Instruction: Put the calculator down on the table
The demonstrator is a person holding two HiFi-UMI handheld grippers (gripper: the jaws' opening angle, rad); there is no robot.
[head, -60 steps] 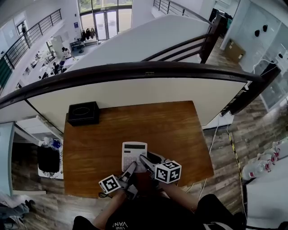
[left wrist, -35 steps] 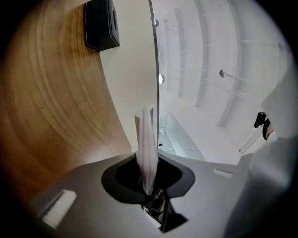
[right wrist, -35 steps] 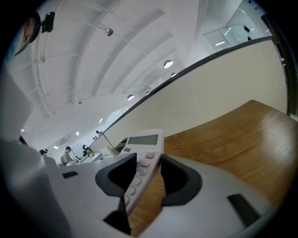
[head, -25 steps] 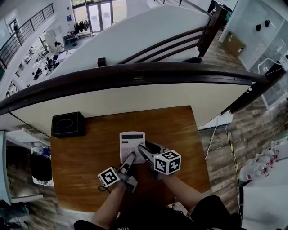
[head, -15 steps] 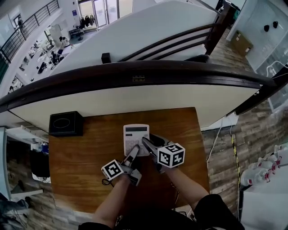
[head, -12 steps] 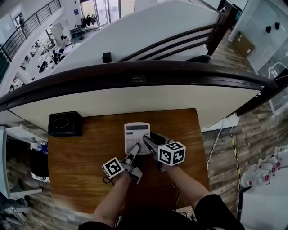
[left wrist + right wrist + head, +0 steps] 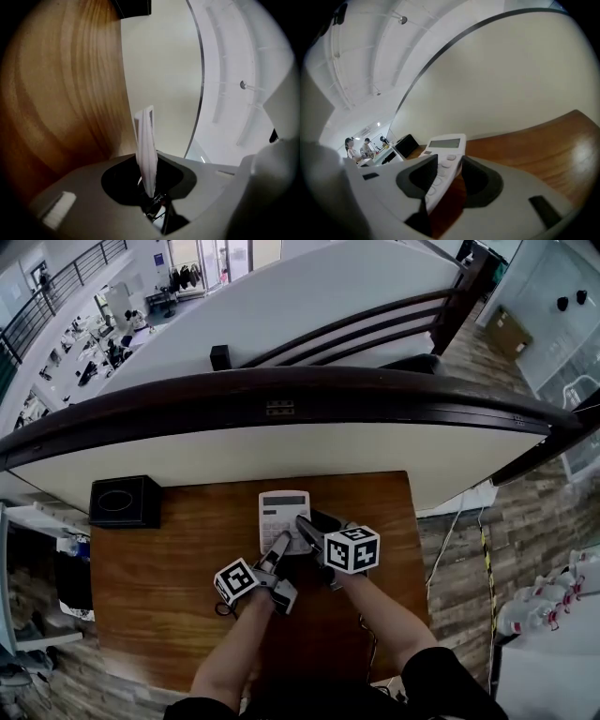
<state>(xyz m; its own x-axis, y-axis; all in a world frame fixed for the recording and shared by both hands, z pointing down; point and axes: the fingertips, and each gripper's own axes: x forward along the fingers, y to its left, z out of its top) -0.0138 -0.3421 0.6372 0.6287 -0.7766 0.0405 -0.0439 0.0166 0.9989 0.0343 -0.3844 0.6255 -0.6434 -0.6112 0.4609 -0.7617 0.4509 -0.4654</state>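
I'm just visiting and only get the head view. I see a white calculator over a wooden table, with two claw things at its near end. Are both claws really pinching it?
Observer: Yes for the left gripper. Its own view shows the calculator edge-on, a thin white slab clamped between the jaws.
Operator: And the right one?
Observer: The right gripper grips it too. Its view shows one dark pad on the key side and the other against the opposite side.
Operator: Is it down on the table yet?
Observer: In the right gripper view the near end looks raised over the table. I cannot tell whether the far end touches.
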